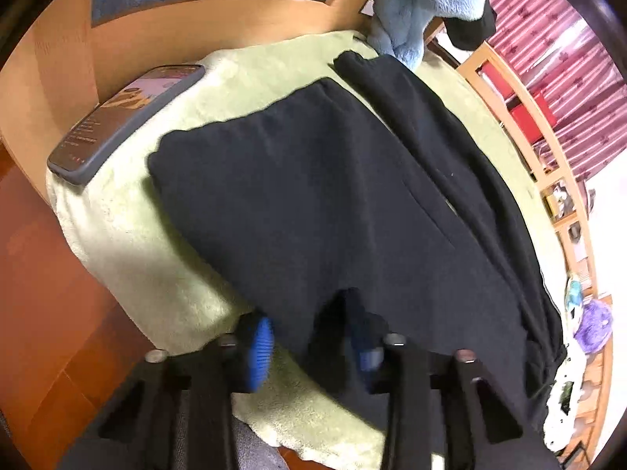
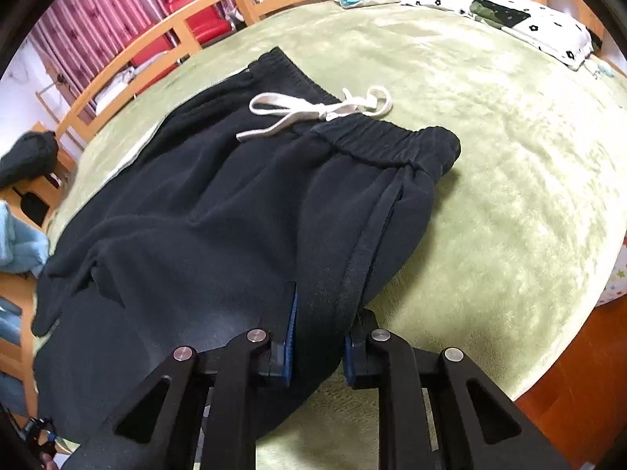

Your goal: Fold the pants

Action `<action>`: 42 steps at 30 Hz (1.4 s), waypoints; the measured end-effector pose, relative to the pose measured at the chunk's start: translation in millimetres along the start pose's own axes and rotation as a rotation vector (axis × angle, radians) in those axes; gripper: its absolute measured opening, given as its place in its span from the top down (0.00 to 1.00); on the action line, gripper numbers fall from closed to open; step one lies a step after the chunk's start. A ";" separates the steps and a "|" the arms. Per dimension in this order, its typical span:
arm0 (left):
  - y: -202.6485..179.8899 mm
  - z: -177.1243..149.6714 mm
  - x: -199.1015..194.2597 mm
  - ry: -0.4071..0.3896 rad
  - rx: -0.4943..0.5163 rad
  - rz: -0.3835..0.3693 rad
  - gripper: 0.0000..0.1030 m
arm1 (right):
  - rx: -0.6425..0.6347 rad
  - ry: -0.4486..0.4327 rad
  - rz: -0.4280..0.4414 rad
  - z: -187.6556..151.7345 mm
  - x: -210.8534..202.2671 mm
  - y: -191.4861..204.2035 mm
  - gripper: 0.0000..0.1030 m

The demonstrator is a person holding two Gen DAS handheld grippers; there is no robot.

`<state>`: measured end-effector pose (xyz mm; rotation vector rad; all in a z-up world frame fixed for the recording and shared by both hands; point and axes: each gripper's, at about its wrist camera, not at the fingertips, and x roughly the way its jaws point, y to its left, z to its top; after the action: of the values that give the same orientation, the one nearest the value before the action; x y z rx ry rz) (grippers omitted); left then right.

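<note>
Black pants lie on a light green blanket covering a bed. In the left wrist view the legs run away from me, one leg folded over. My left gripper has its blue pads on either side of a fold of the black fabric at the near edge. In the right wrist view the pants show their elastic waistband and white drawstring. My right gripper is shut on the side seam of the pants near the blanket's front edge.
A phone lies on the blanket's corner by the wooden bed frame. A blue fleece hangs over the frame. Pillows lie at the far end. Wooden floor lies below the bed edge.
</note>
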<state>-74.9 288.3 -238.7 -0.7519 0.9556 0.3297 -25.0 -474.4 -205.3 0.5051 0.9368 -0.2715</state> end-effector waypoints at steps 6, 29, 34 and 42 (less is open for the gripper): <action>5.6 2.6 -13.1 0.007 -0.030 -0.073 0.88 | -0.011 -0.001 -0.012 -1.0 -0.5 2.0 0.83; 3.0 -2.2 21.7 0.027 -0.140 -0.244 0.90 | 0.035 0.024 0.018 -13.1 7.3 3.5 0.54; -21.4 27.7 -2.5 -0.006 -0.084 -0.332 0.92 | 0.045 -0.023 0.085 2.6 -11.8 5.2 0.86; -135.4 105.8 -30.5 -0.217 0.106 -0.358 0.92 | 0.079 -0.139 0.305 91.1 -46.3 33.2 0.87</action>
<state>49.4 269.5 -117.7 -0.7566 0.6147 0.0446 26.6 -493.6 -113.0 0.6848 0.7046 -0.0662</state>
